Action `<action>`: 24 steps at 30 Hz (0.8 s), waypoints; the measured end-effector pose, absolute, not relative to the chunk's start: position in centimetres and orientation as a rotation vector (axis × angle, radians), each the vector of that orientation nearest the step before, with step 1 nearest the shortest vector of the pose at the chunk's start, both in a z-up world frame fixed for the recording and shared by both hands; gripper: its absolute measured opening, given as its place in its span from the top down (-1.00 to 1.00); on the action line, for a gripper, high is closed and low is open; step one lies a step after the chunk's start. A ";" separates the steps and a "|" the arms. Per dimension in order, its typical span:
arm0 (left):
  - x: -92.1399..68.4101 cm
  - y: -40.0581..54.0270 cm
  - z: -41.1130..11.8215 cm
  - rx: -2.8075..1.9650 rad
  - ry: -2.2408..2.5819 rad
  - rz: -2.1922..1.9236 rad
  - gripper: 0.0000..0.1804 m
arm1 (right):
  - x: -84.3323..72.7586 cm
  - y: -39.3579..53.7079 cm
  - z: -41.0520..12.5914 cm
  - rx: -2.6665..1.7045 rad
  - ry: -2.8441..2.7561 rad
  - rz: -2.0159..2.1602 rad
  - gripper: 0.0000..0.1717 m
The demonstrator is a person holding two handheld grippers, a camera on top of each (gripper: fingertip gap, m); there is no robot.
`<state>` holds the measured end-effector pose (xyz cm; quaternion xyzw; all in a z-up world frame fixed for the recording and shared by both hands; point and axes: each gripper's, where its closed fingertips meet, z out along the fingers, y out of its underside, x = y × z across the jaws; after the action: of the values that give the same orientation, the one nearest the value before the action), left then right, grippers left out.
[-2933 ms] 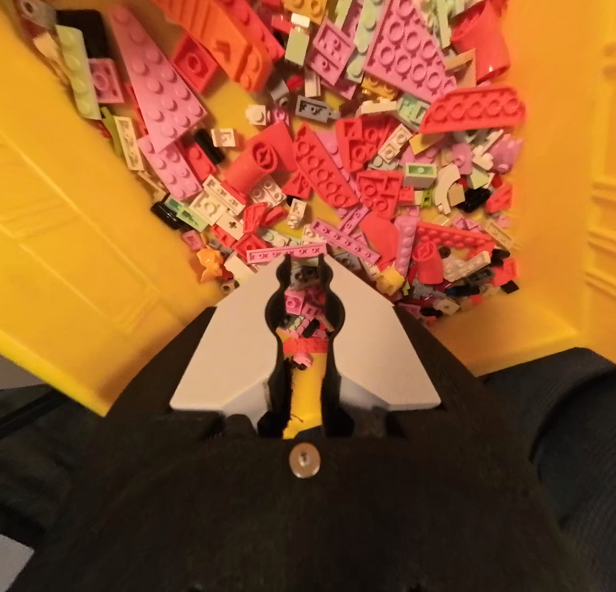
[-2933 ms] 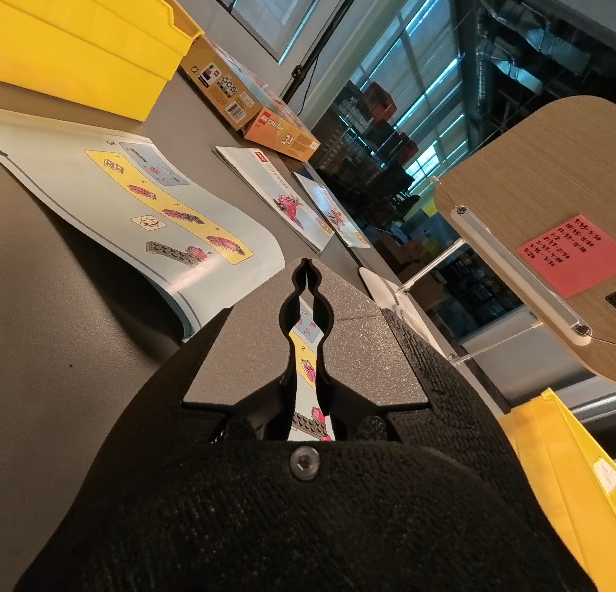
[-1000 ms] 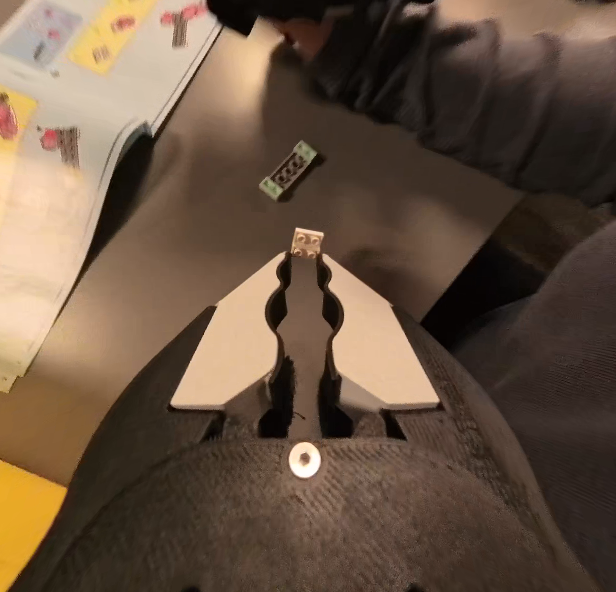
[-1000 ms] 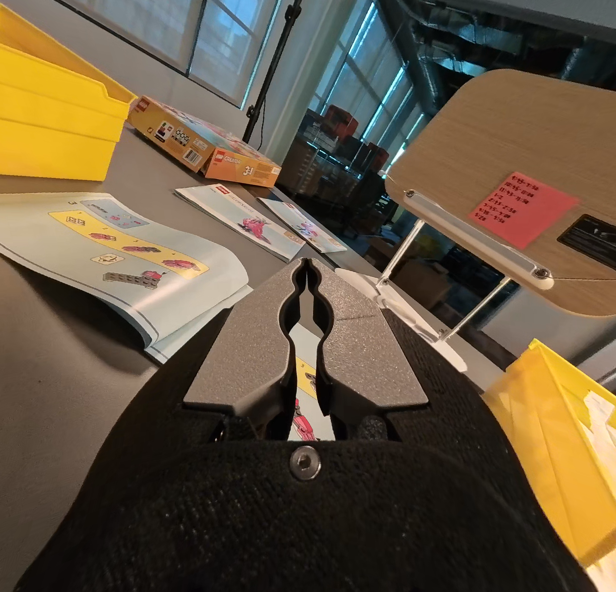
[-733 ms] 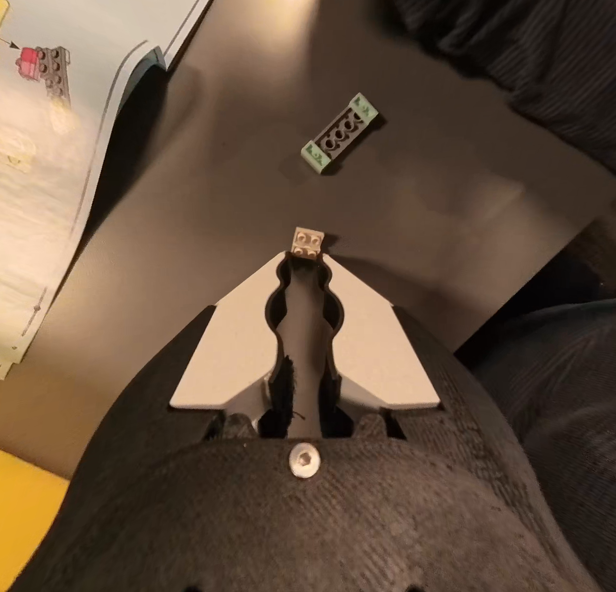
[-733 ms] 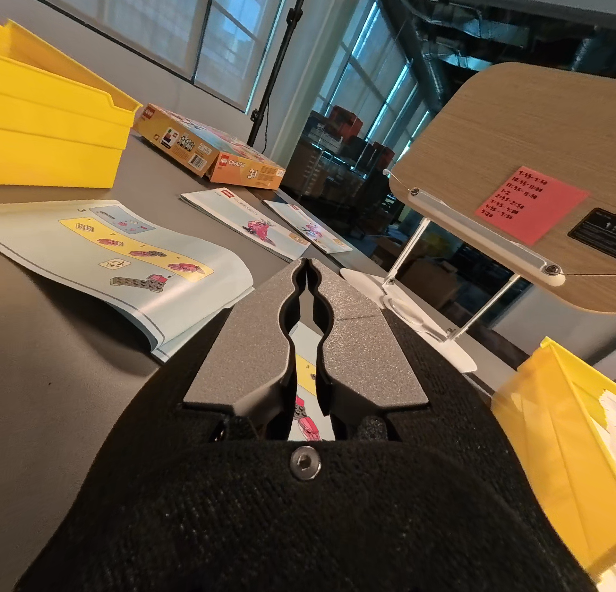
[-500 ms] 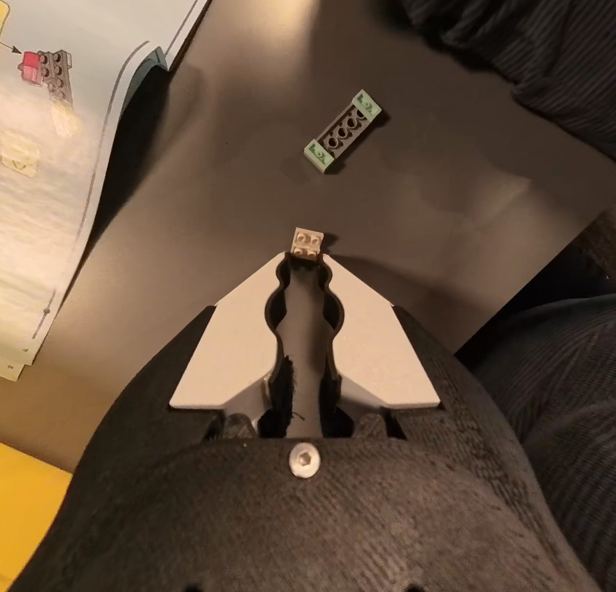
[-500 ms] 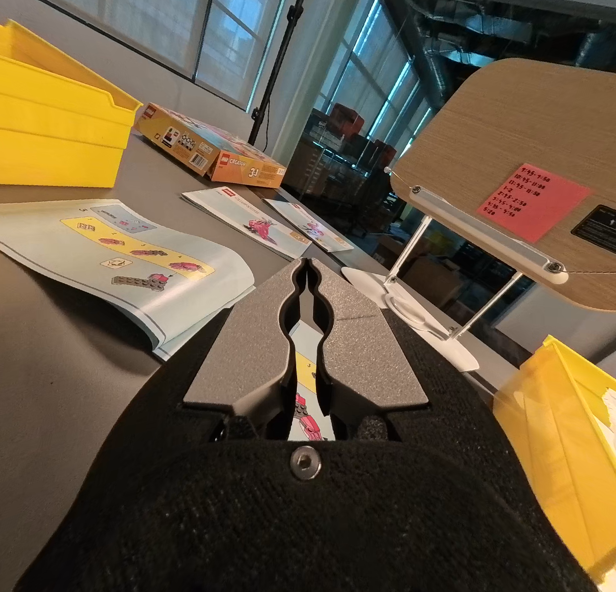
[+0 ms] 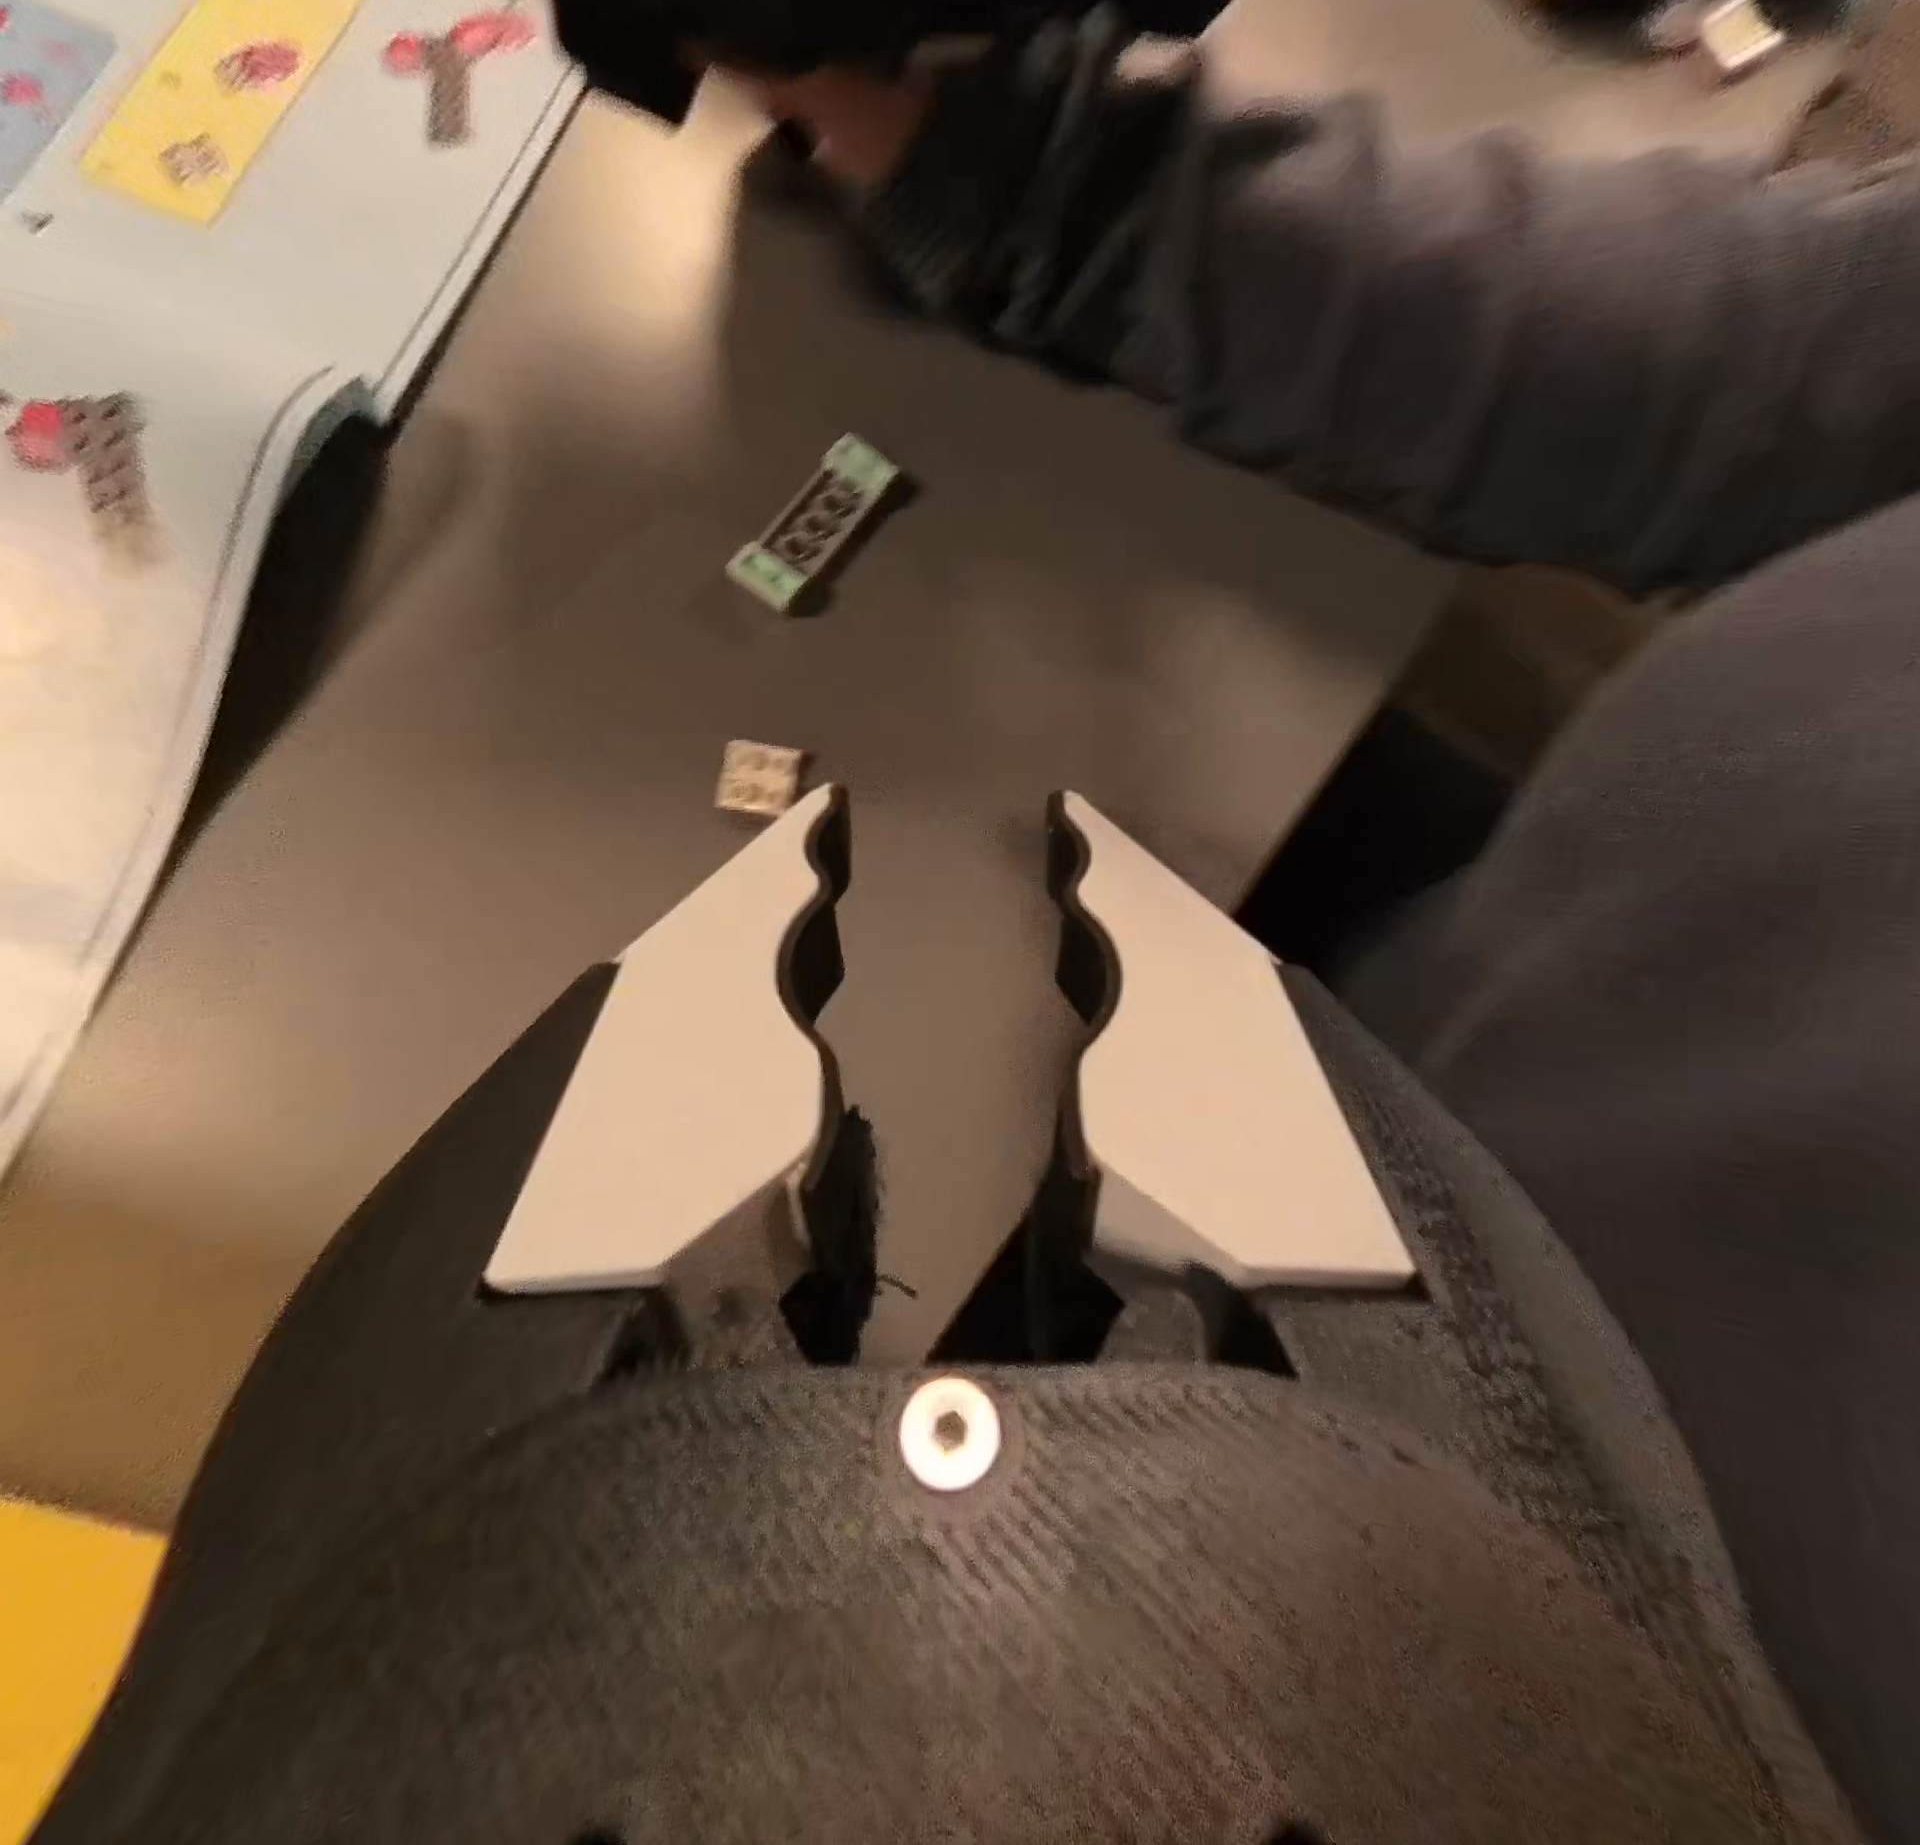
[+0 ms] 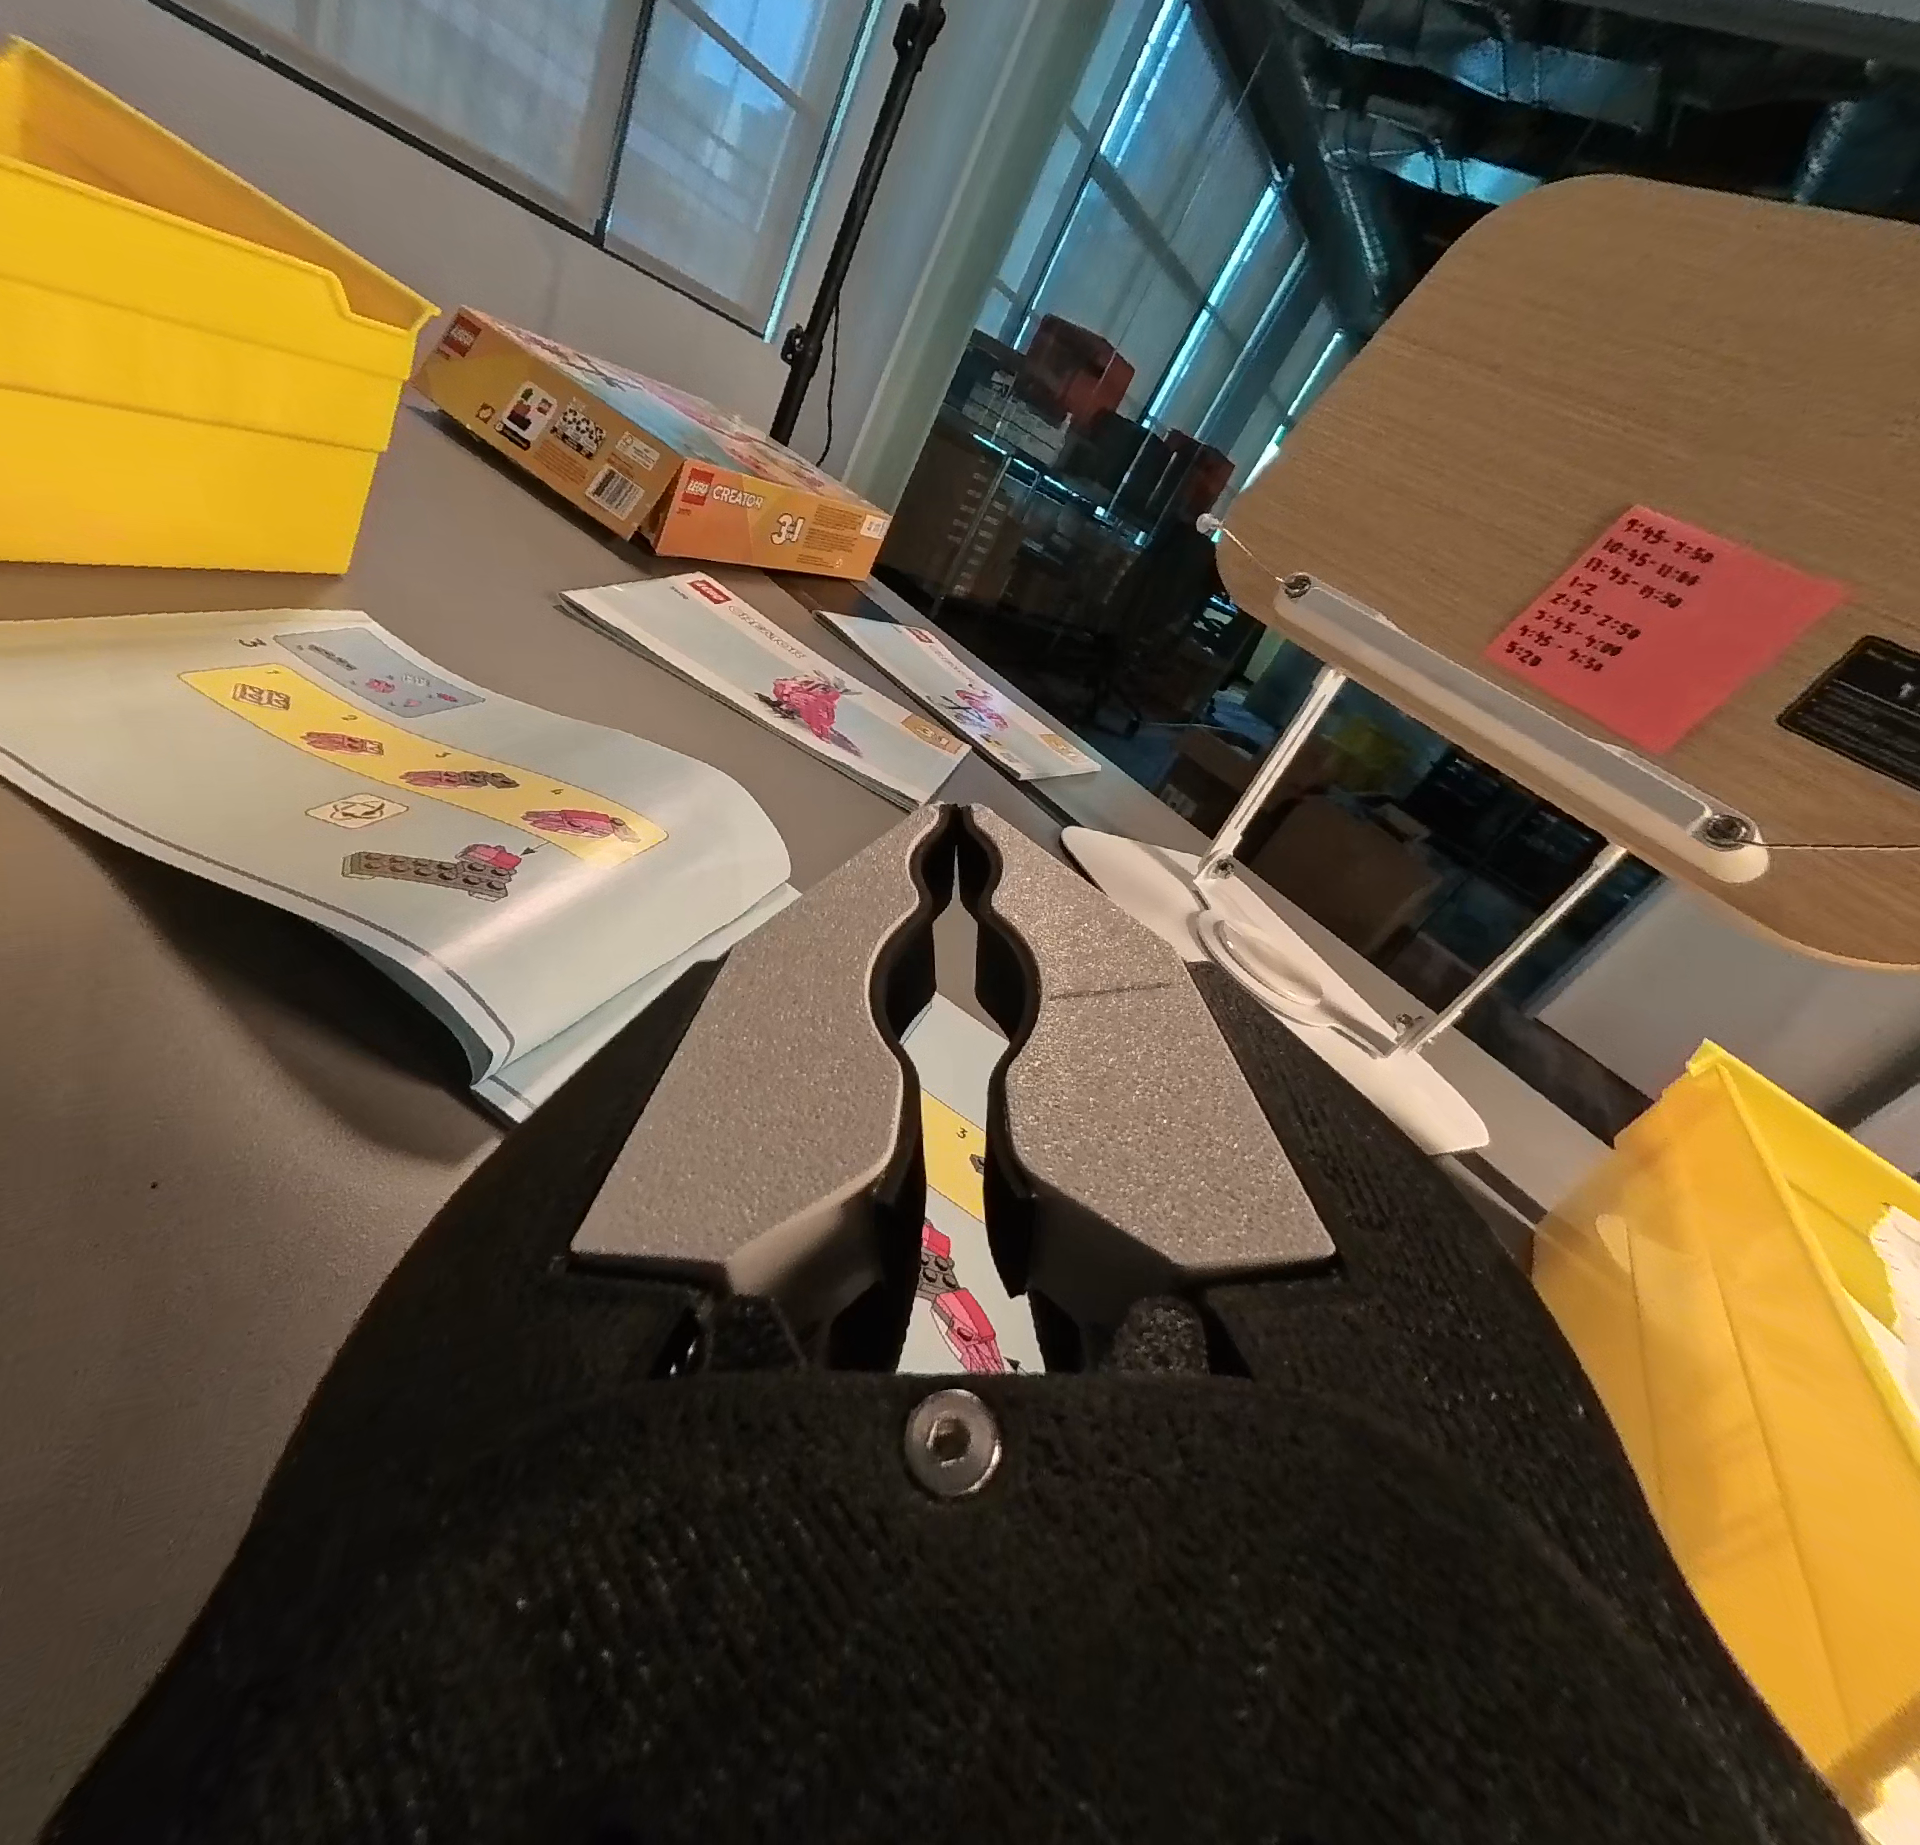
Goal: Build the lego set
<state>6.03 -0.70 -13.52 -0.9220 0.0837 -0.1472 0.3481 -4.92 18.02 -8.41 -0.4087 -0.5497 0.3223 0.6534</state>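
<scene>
— Released! Left tool [image 9: 943, 808] has spread its fingers, and the small tan brick [image 9: 762, 777] now lies on the tabletop [image 9: 1091, 652] beside the left fingertip [image 9: 816, 808].

— Beyond it, 1 green-ended dark brick [image 9: 821, 526]. Right tool [image 10: 958, 821] stays pressed together, gripping nothing, above the open booklet [image 10: 416, 808].

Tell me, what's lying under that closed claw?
Through the shut right claw you glimpse an open booklet page lying on the table, with pink and grey brick drawings. The claw's black body covers the rest of that page.

Small tan plate [image 9: 762, 777] flat on table (studs up)
</scene>
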 end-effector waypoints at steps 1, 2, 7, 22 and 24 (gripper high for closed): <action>6.4 -1.1 -12.5 -2.342 0.226 -0.432 0.58 | -4.9 18.0 -8.4 -0.925 -1.249 0.728 1.00; 6.3 -1.5 -11.5 -2.296 0.234 -0.444 0.58 | -4.9 18.0 -8.5 -0.923 -1.251 0.725 1.00; 3.9 -4.9 -5.2 -2.031 0.321 -0.478 0.63 | -5.1 17.8 -8.5 -0.911 -1.254 0.717 1.00; -22.6 -7.7 -12.5 -2.577 -0.415 -0.034 0.71 | -5.9 18.2 -8.8 -0.890 -1.254 0.608 1.00; -22.7 -7.6 -13.8 -2.664 -0.397 -0.083 0.68 | -6.0 18.2 -8.9 -0.887 -1.264 0.598 1.00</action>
<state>-22.71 -7.59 -13.77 -0.9640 -0.1436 -0.0301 0.2218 -6.01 18.19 -8.93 -0.3946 -0.5621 0.2660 0.6765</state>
